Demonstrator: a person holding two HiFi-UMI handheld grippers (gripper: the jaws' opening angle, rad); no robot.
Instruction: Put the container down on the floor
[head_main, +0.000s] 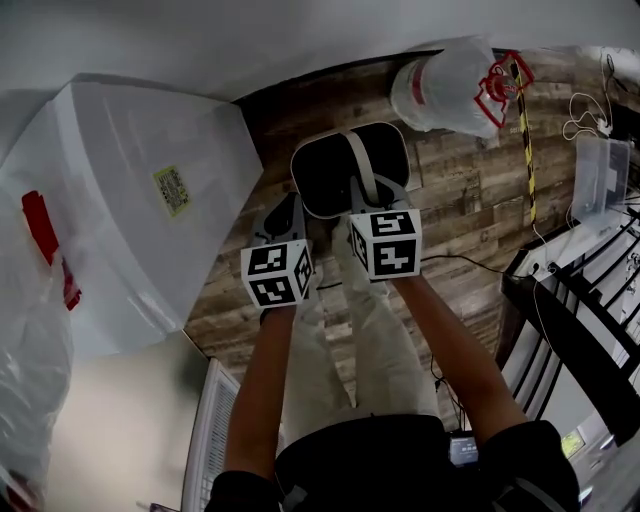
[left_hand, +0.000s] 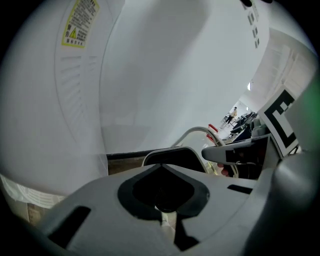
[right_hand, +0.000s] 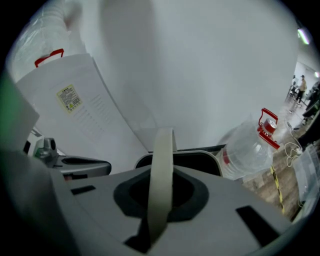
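Wood-plank floor (head_main: 470, 200) meets a white wall (head_main: 250, 40) beside a large white appliance (head_main: 120, 200).

container (head_main: 325, 175): its near rim was hidden behind the left gripper (head_main: 288, 215) and right gripper (head_main: 362, 205) in the head view; its base was unseen in all 3 views.
left gripper's hold: only a thin beige strip showed between the jaws.
yellow label (head_main: 172, 190): its print was too small to read.
plastic bag (head_main: 30, 330): it was cut off by the left edge.
distant figures (left_hand: 232, 116): they were too small to make out.
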